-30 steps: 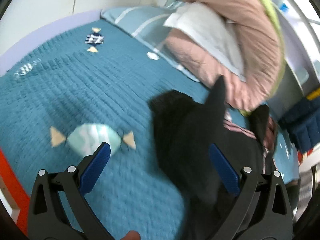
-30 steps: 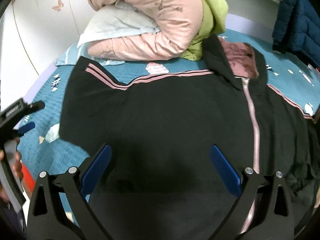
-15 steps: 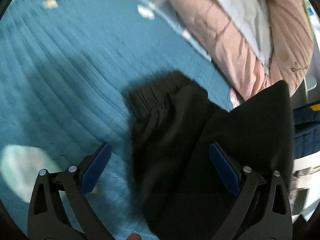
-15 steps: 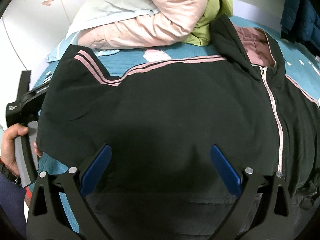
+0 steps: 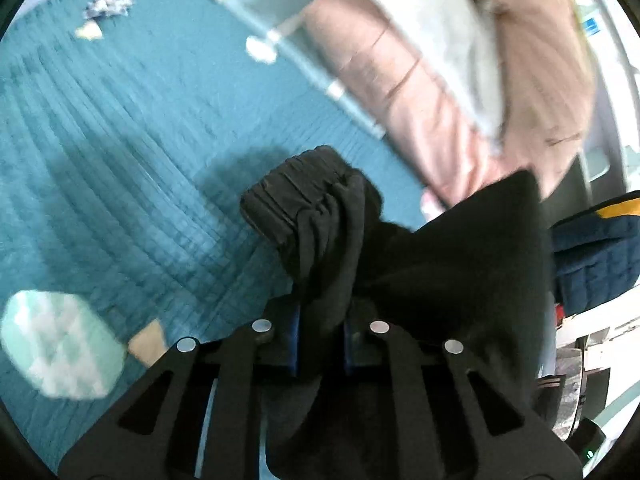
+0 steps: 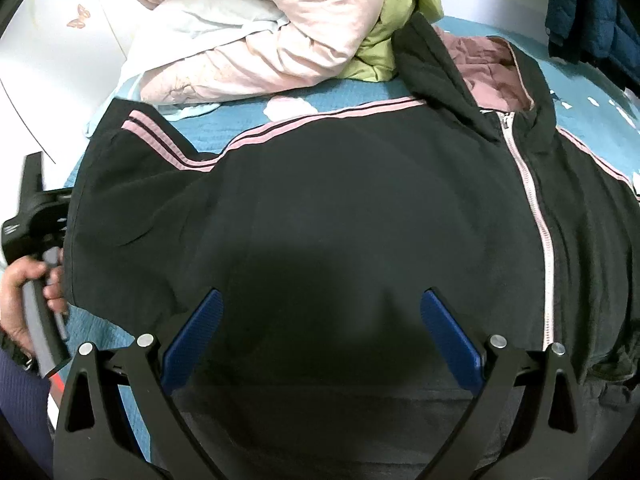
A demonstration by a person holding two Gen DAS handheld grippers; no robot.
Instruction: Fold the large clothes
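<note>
On the teal quilted bedspread (image 6: 240, 128) lay the black zip-front jacket with pink stripes (image 6: 360, 208), spread flat, its hood toward the heaped pink quilt (image 6: 260, 40). The left gripper (image 5: 320, 340), whose jaws had just been closing, pinched the jacket's bunched sleeve near the ribbed cuff (image 5: 296, 196). The right gripper (image 6: 320, 332) hung over the jacket's body, fingers spread wide, holding nothing.

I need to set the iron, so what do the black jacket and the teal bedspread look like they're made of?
Black jacket: probably soft matte knit or fleece, since it bunches in soft folds, with a ribbed cuff. Teal bedspread: looks like quilted, matte cotton-like fabric with stitched ridges.
</note>
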